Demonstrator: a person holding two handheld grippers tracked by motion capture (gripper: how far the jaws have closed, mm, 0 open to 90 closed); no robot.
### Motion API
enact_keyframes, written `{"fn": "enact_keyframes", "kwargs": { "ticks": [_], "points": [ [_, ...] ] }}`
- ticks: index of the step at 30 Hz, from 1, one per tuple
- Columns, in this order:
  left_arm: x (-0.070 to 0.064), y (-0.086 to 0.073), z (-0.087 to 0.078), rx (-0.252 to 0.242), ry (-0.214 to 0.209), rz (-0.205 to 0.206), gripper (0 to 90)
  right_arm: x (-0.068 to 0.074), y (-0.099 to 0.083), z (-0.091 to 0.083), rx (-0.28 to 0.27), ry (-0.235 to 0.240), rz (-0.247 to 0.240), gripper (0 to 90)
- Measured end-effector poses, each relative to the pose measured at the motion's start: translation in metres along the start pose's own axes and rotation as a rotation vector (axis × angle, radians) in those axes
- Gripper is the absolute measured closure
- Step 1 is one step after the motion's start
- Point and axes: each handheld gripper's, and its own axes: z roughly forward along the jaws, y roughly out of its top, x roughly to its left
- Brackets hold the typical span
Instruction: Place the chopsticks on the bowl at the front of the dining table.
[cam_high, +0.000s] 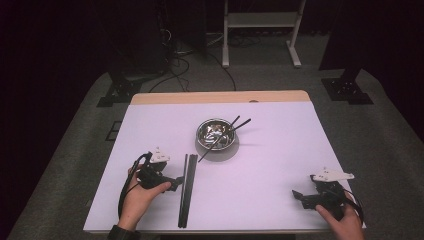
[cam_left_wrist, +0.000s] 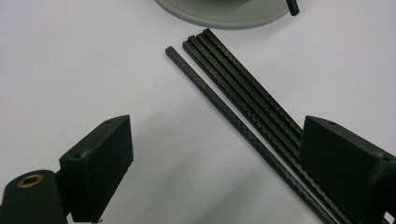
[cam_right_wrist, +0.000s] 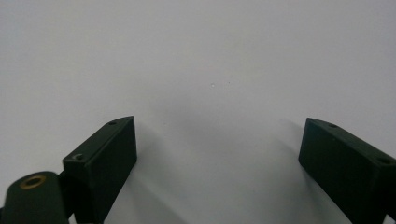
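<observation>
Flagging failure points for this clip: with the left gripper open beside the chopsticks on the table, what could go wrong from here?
1. The loose chopsticks lie bunched side by side; the left gripper, jaws open, may pinch several or scatter them.
2. They lie flat on the table, so the jaws might slip off.
3. The metal bowl already holds chopsticks leaning over its rim; adding more could knock those out.
</observation>
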Motion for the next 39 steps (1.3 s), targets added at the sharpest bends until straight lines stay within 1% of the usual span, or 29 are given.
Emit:
{"fn": "enact_keyframes", "kwargs": {
  "ticks": [5, 9, 15, 21, 23, 27, 31, 39],
  "points": [
    [-0.004, -0.008, -0.005, -0.001, -0.001, -0.006, 9.3, 0.000, 0.000, 0.000, 0.000, 0.000, -0.001, 10.0],
    [-0.008, -0.015, -0.008, 0.002, -0.014, -0.006, 9.3, 0.000, 0.000, 0.000, 0.000, 0.000, -0.001, 10.0],
    [-0.013, -0.025, -0.013, 0.008, -0.003, -0.002, 9.3, 0.000, 0.000, 0.000, 0.001, 0.000, -0.002, 10.0],
    [-0.019, -0.032, -0.016, 0.011, -0.013, 0.000, 9.3, 0.000, 0.000, 0.000, 0.001, 0.000, -0.002, 10.0],
    [-0.021, -0.034, -0.016, 0.012, -0.021, 0.003, 9.3, 0.000, 0.000, 0.000, 0.001, 0.000, -0.002, 10.0],
    [-0.025, -0.037, -0.015, 0.020, -0.020, 0.008, 9.3, 0.000, 0.000, 0.000, 0.001, 0.000, -0.002, 10.0],
    [-0.030, -0.039, -0.015, 0.019, -0.027, 0.008, 9.3, 0.000, 0.000, 0.000, 0.001, 0.000, -0.002, 10.0],
    [-0.037, -0.045, -0.013, 0.036, -0.039, 0.016, 9.3, 0.000, 0.000, 0.000, 0.001, 0.000, -0.002, 10.0]
  ]
}}
